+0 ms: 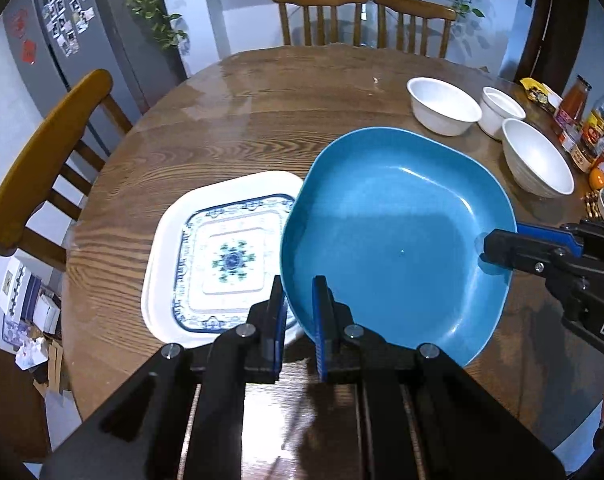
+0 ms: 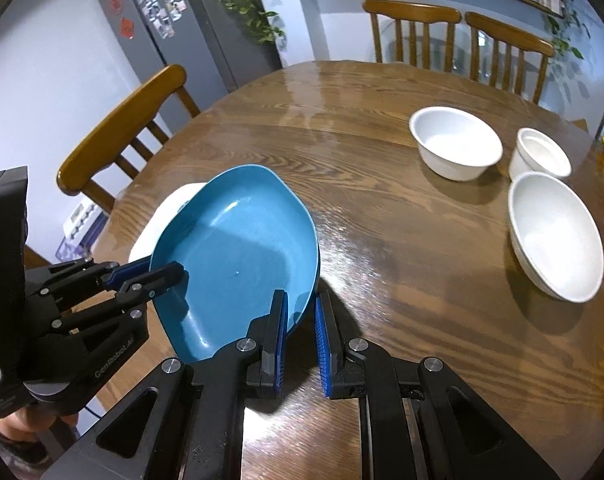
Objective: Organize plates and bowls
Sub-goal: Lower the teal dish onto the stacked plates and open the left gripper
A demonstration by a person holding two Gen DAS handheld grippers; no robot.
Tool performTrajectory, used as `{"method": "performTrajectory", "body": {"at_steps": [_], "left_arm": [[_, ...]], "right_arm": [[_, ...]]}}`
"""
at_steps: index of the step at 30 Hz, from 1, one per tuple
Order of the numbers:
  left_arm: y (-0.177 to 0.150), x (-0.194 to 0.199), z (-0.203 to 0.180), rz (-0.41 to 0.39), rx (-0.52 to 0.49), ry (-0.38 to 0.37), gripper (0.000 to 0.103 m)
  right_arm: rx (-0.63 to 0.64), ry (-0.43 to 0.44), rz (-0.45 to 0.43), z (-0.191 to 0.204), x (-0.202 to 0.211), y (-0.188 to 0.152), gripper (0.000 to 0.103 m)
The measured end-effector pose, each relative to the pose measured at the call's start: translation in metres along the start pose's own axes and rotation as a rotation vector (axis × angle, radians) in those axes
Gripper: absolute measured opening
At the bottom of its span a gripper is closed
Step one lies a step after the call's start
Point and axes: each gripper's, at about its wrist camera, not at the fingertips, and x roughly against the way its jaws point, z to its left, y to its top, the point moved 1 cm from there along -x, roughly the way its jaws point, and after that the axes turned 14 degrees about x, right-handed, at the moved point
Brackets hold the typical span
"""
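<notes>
Nearest the lens in the left wrist view, the left gripper (image 1: pixel 298 320) is seen pinched on the near rim of the blue plate (image 1: pixel 394 236), one finger inside the rim and one outside. At the plate's opposite edge the right gripper (image 1: pixel 498 252) is likewise clamped on the rim, so the plate is carried between both tools and held tilted, apparently clear of the table (image 1: pixel 241 120). Just left of and partly beneath the blue plate, the white patterned plate (image 1: pixel 221 256) lies flat; the coming move is judged to turn on this relation, the blue plate being shifted leftward and lowered onto it. Farther off, to the right, three white bowls (image 1: pixel 444 106) are grouped near the table edge, well apart from the plates. In the right wrist view the patterned plate is almost hidden behind the blue plate, only a white corner showing, whereas the bowls and the left gripper's grasp are seen more plainly.
</notes>
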Motion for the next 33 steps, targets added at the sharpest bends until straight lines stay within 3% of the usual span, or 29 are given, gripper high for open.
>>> {"method": "performTrajectory", "body": {"at_steps": [33], "left_arm": [[0.022, -0.016, 0.071, 0.006, 0.102, 0.096, 0.01]], "right_arm": [[0.116, 0.054, 0.039, 0.056, -0.05, 0.051, 0.015]]}}
